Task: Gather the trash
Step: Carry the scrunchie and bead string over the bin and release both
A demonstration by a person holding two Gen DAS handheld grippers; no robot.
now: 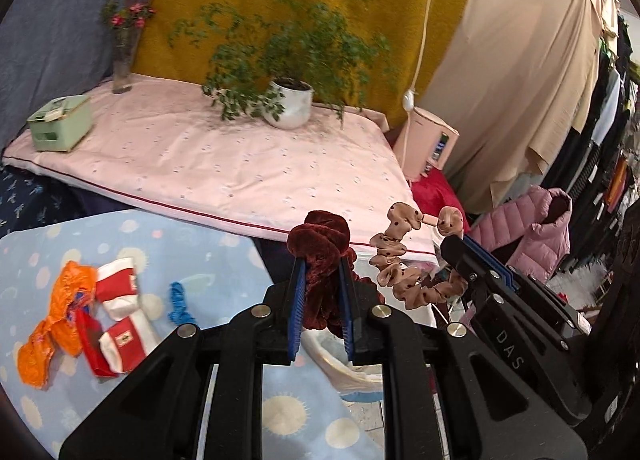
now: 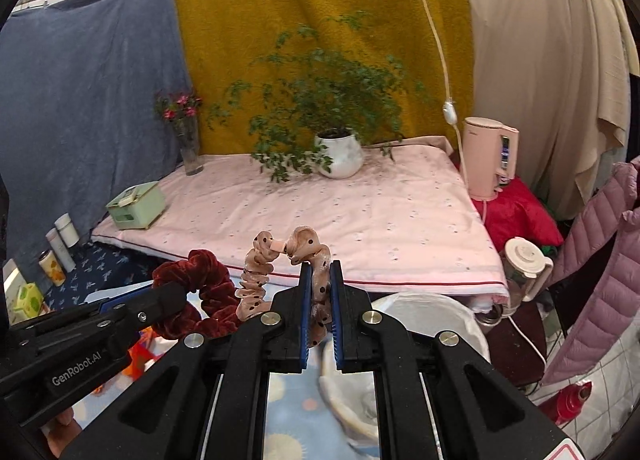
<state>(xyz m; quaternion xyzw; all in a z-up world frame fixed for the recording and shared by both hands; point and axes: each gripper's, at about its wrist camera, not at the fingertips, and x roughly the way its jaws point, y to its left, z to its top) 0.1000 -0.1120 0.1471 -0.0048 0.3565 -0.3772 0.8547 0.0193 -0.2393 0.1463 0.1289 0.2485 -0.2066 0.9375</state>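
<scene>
Two soft fabric loops are in the air at once, and that is where the risk lies. Beneath them, the light blue cloth printed with suns and dots (image 1: pixel 132 244) covers the tabletop, and a white-lined round bin (image 2: pixel 432 312) sits just past its near edge, partly hidden by the tools. Left on that cloth are a crumpled orange plastic wrapper (image 1: pixel 60 320), a red and white paper carton (image 1: pixel 118 312) touching it, and a small blue twisted scrap (image 1: pixel 180 302) just beside.

The left tongs (image 1: pixel 322 288) are clenched on a dark red velvet scrunchie (image 1: pixel 320 248), gripping one fold while the rest bulges above the tips. The right tongs (image 2: pixel 320 300) are clenched on a beige scrunchie with dark dots (image 2: pixel 280 264), whose free length arcs sideways toward the red one.

Likely trouble: the two loops hang near each other and could snag, so that opening one pair drags both. Velvet is springy and may cling to the ribbed blue pads instead of dropping. Letting go before the loops are over the bin would land them on the cloth or the floor.
</scene>
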